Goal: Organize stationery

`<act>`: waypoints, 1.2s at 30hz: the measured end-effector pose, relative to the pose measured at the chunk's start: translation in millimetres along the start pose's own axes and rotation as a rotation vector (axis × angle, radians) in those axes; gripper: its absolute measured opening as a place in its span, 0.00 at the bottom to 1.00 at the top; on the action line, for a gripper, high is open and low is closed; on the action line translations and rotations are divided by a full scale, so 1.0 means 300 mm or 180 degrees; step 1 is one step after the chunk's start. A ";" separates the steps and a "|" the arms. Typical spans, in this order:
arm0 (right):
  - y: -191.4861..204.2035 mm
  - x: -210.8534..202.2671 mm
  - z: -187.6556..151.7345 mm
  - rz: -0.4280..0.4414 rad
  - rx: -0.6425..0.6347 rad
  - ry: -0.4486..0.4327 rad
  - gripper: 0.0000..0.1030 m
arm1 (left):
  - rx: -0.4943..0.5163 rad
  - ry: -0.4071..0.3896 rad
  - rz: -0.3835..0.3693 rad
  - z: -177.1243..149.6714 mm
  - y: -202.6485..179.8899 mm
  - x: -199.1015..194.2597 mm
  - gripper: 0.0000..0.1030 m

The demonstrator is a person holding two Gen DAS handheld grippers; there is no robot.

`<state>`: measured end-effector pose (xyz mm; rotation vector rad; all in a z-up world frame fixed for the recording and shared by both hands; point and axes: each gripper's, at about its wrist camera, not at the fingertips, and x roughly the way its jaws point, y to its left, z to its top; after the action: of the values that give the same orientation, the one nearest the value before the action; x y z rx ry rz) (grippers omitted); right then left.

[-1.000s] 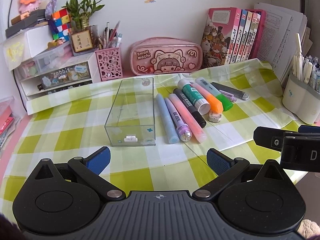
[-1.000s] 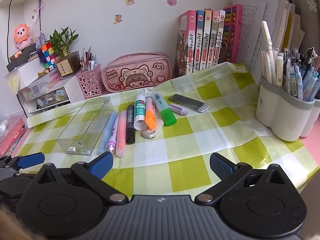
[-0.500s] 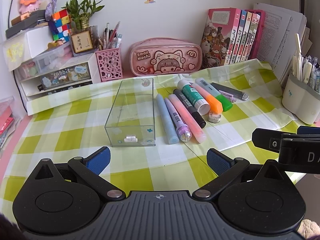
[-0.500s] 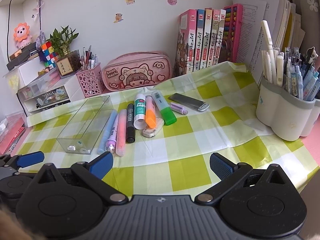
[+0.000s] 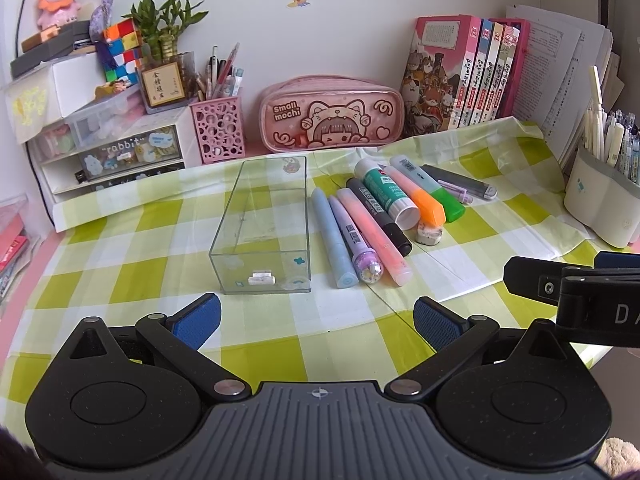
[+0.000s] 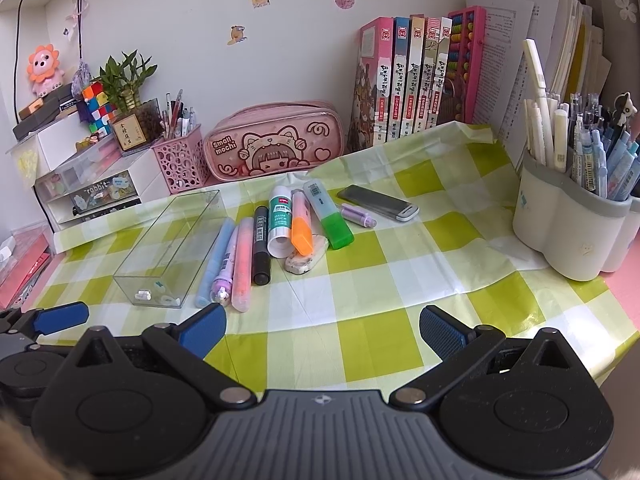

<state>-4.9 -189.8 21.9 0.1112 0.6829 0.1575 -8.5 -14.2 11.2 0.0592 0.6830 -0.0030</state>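
The checked tablecloth (image 5: pixel 132 276) covers the desk, and on it stands the clear plastic box (image 5: pixel 262 224), open on top and almost empty, only a small white piece lies at its near end. Just to its right the pens and markers lie side by side: the blue pen (image 5: pixel 330 236), the pink highlighter (image 5: pixel 374 232), the black marker (image 5: pixel 378 216), the glue stick (image 5: pixel 386 194), then the orange highlighter (image 5: pixel 420 200) and the green highlighter (image 5: pixel 438 194), with a small eraser (image 5: pixel 428 234) in front. The left gripper (image 5: pixel 316 316) and the right gripper (image 6: pixel 322 326) both hover over the near edge with their jaws wide apart and hold nothing. These pens look light, stiff and smooth, so they can roll; I think it is best to pinch one across the middle of its barrel.
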 end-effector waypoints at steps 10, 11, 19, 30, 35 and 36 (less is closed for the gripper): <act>-0.001 0.002 0.001 0.0001 0.0001 -0.0001 1.00 | 0.0003 0.0008 0.0008 0.004 0.006 0.000 0.95; -0.001 0.003 0.001 0.0001 0.0001 0.0001 1.00 | 0.0005 0.0009 0.0008 0.005 0.009 0.003 0.95; -0.039 0.115 -0.014 -0.0147 -0.0144 0.0068 1.00 | 0.0050 -0.0131 0.0263 -0.008 0.032 0.092 0.95; -0.097 0.264 -0.018 -0.0260 -0.0255 0.0247 1.00 | -0.0284 -0.0159 0.0190 -0.038 0.106 0.234 0.95; -0.079 0.283 -0.026 -0.0279 -0.0412 0.0168 1.00 | -0.0551 -0.0182 -0.0136 -0.031 0.154 0.234 0.90; -0.075 0.285 -0.025 -0.0269 -0.0420 0.0161 1.00 | -0.0583 -0.0188 -0.0156 -0.032 0.159 0.235 0.88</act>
<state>58.0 -196.2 -40.4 -0.0484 0.7244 0.1242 41.2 35.1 -38.1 -0.1331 0.6230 0.0107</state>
